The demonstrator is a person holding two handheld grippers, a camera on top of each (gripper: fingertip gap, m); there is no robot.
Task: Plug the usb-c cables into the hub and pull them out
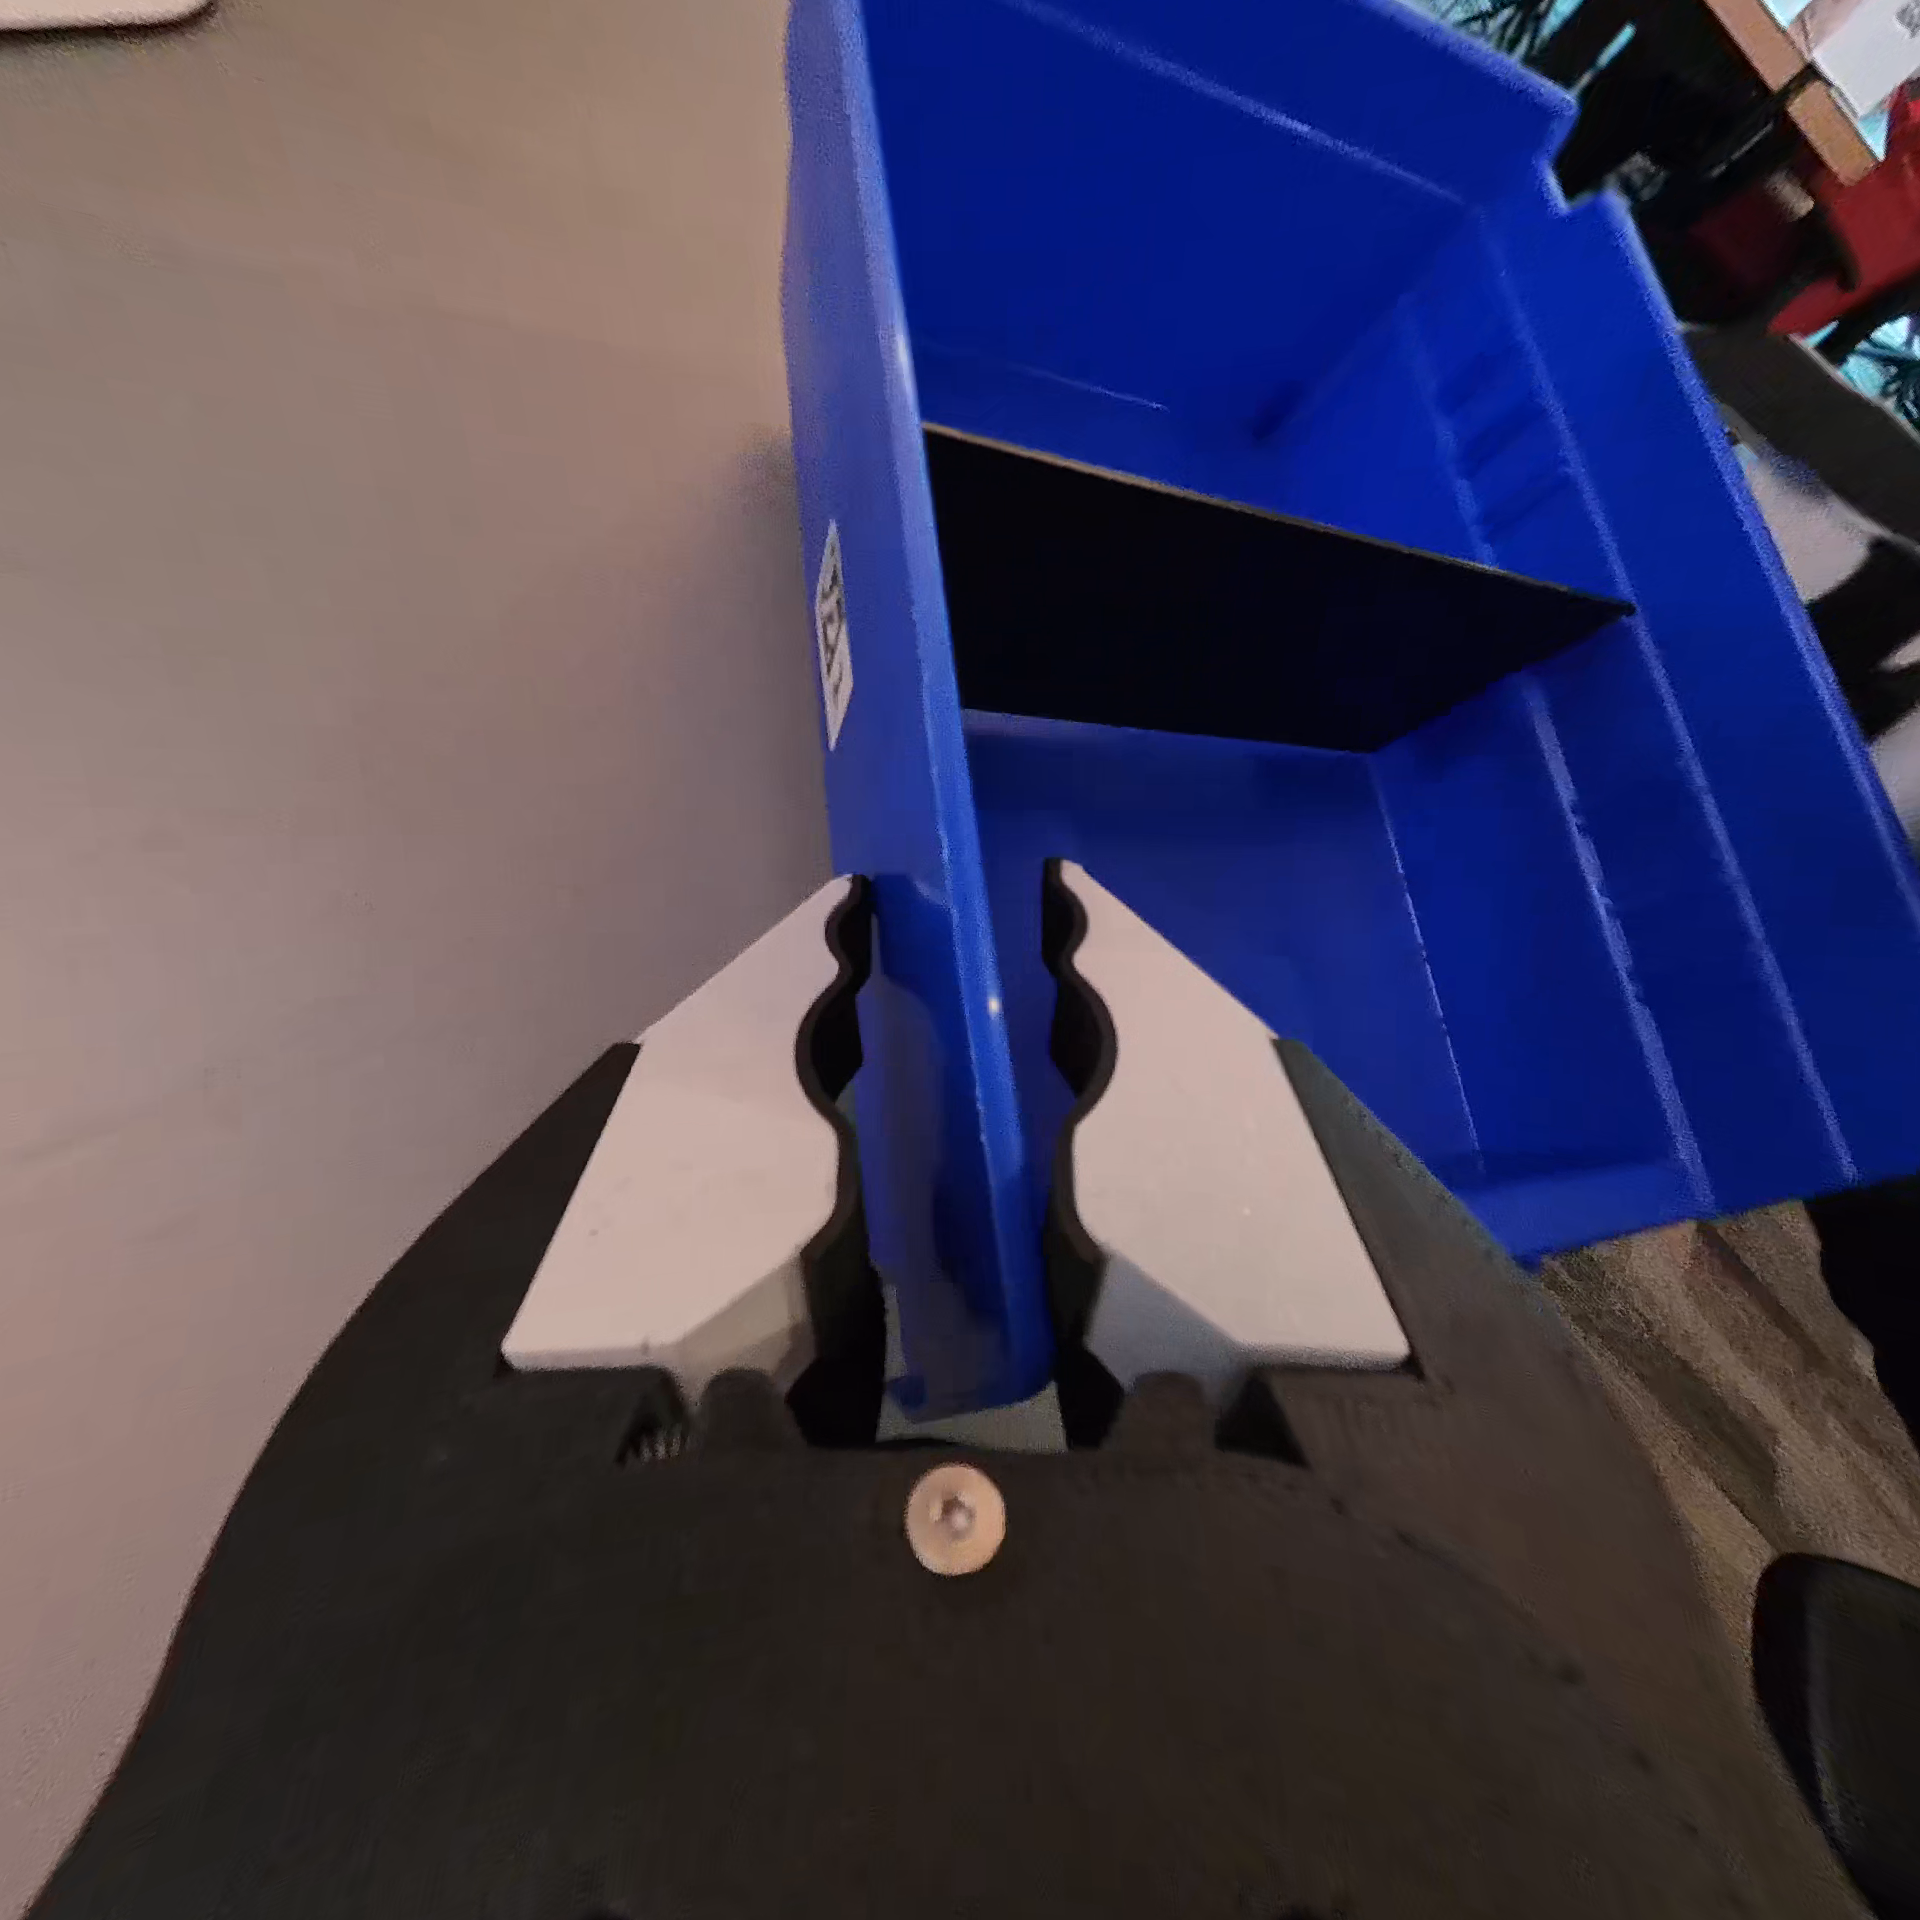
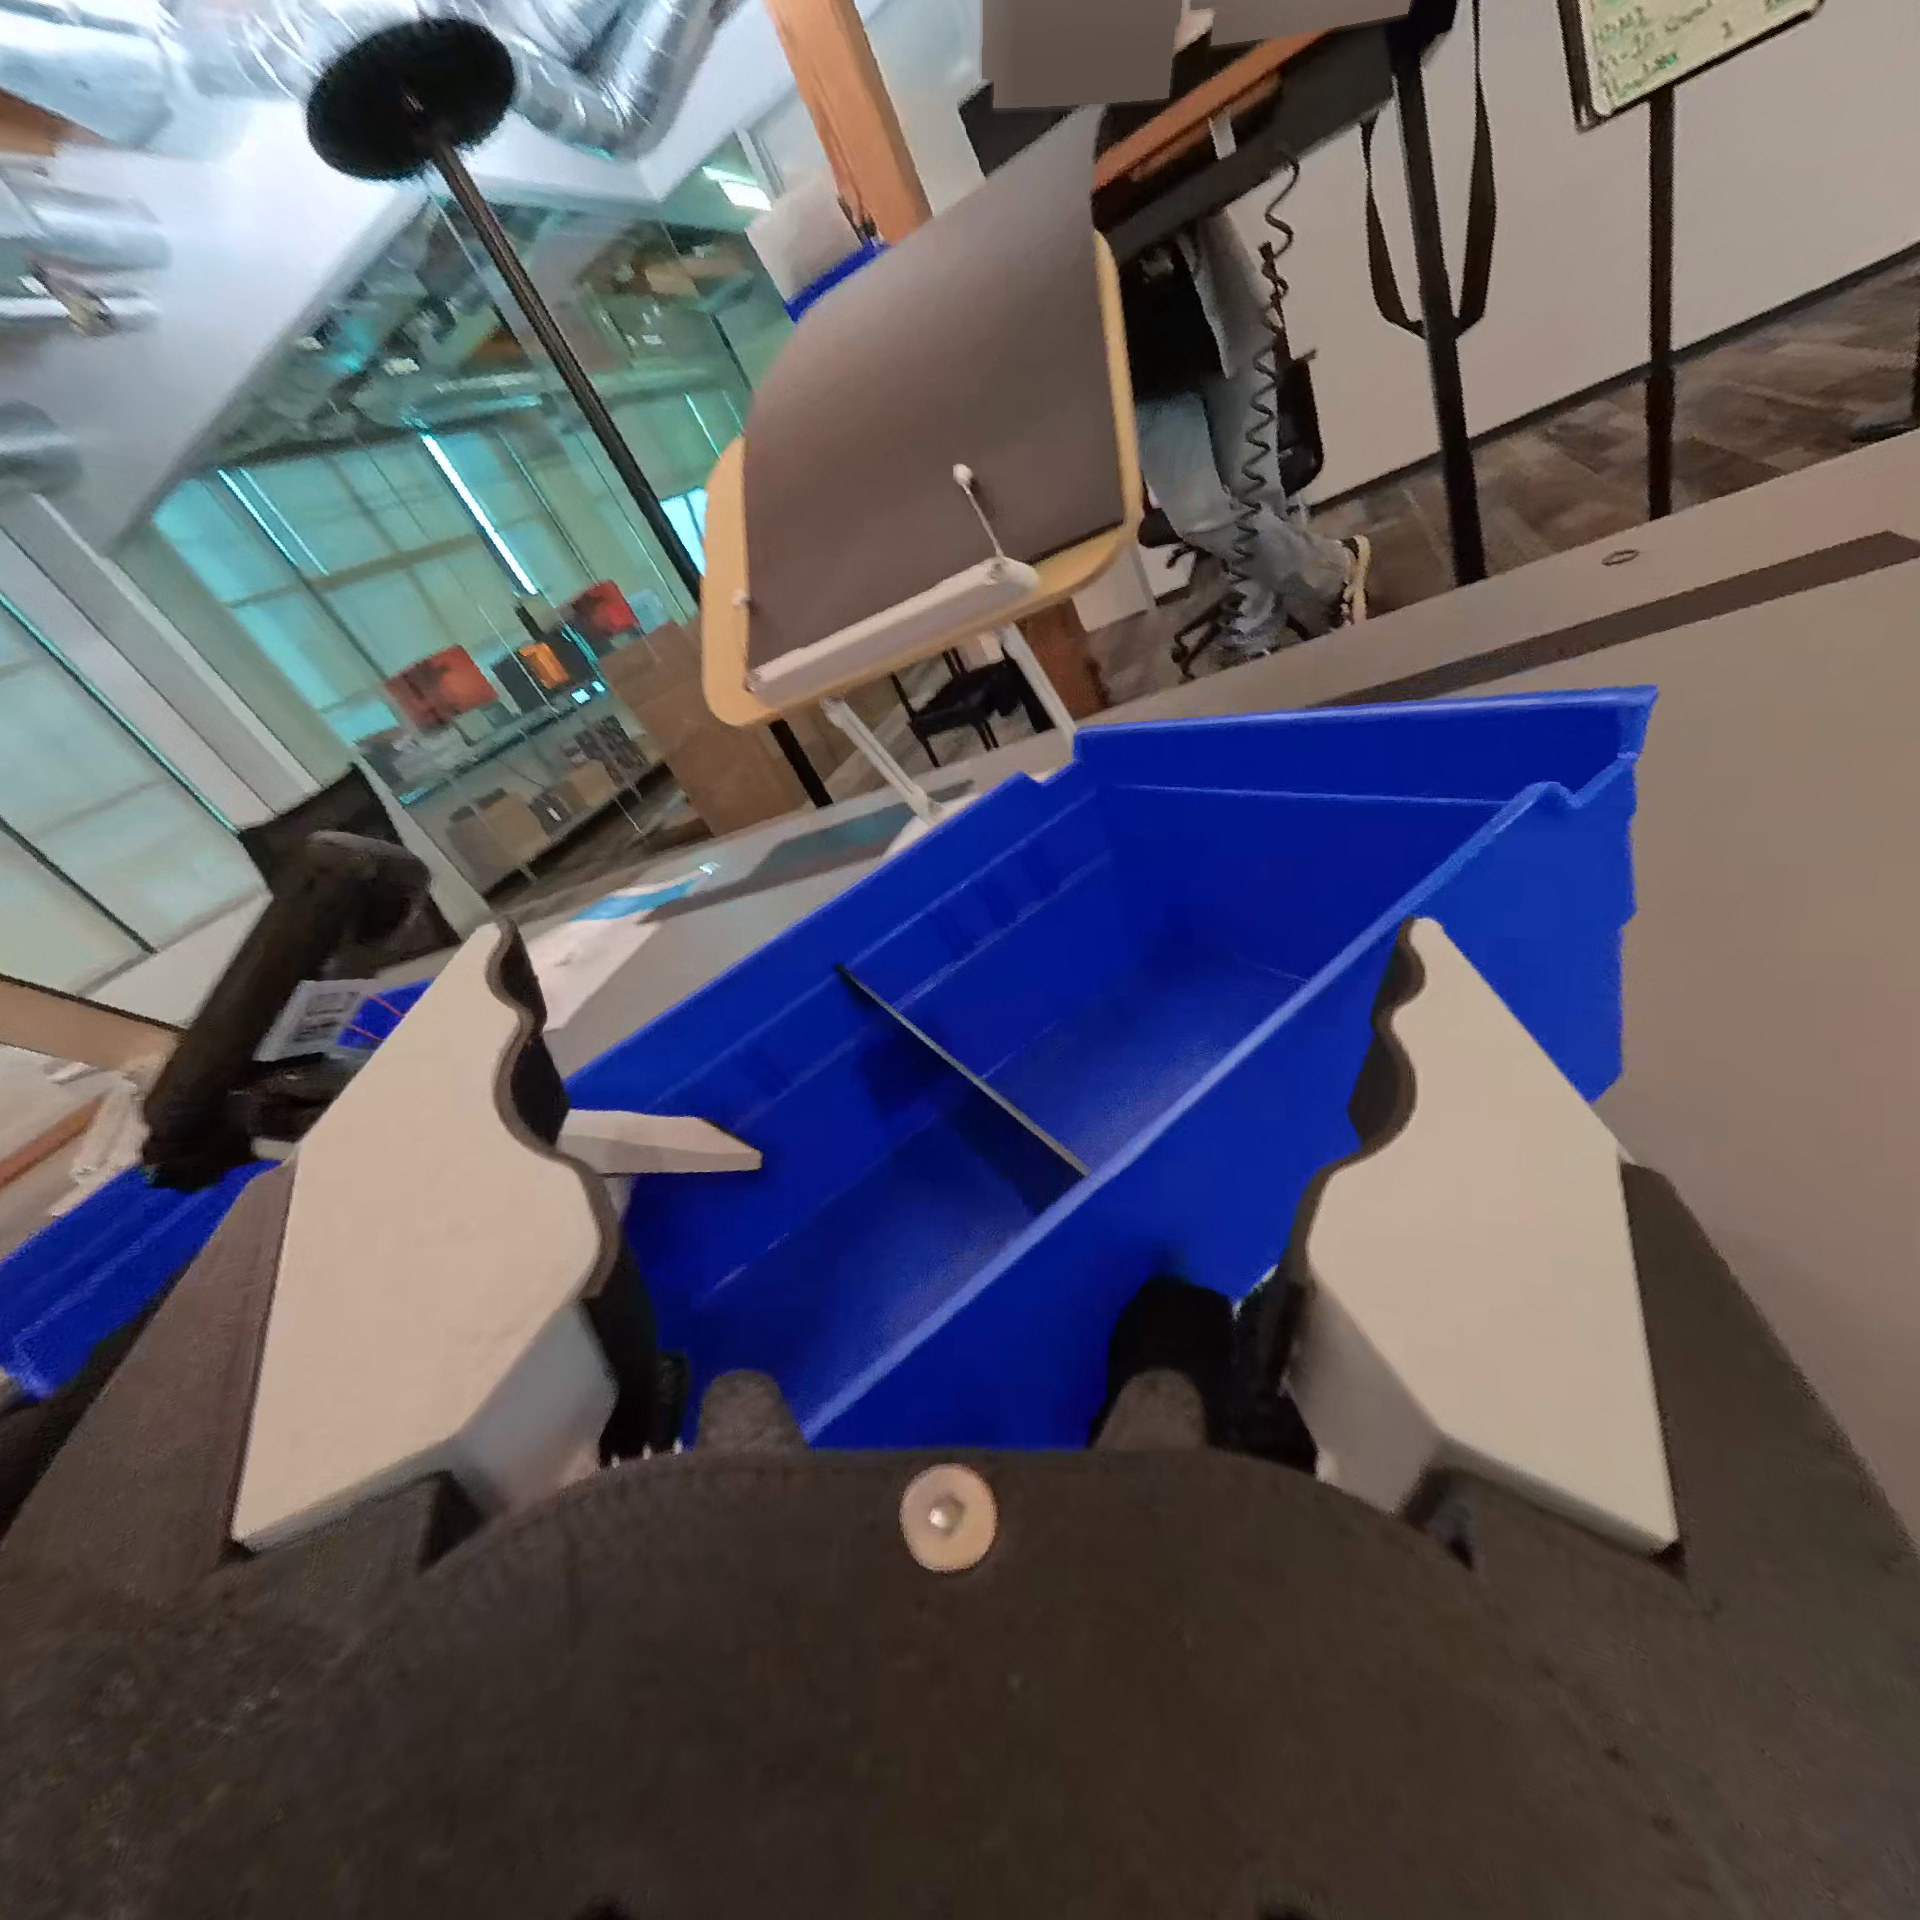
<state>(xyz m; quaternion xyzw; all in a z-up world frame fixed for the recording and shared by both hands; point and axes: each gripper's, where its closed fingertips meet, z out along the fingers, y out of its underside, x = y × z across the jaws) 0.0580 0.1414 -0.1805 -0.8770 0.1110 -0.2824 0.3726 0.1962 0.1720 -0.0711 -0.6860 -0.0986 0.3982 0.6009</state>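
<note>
Firstly, left wrist view, left to right. Grey table (image 1: 364,623): bare surface filling the left half. White sticker (image 1: 834,649): on the outer face of the bin's left wall. Left gripper (image 1: 951,914): black body, pale finger plates with wavy black pads, pinching the left wall of the blue bin (image 1: 1558,831) near its closest corner. Black divider (image 1: 1226,613): upright across the bin, splitting it into a near and a far compartment; both show only bare blue floor. Wood-pattern floor (image 1: 1662,1382): visible below the bin's right edge.

Right wrist view, left to right. Second blue bin (image 2: 94,1278): partly hidden at the lower left edge. Left gripper (image 2: 727,1153): seen at the left; one pale fingertip reaches over the bin's left wall, its black handle behind. Blue bin (image 2: 1143,1039): tilted, divider (image 2: 966,1081) across the middle, compartments showing bare floor. Right gripper (image 2: 956,987): fingers spread wide to either side of the bin's near end, the right pad close to the bin's right wall; contact cannot be told. Grey table (image 2: 1766,935): behind and right of the bin.

USB-C cables and hub: not seen in either view.
</note>
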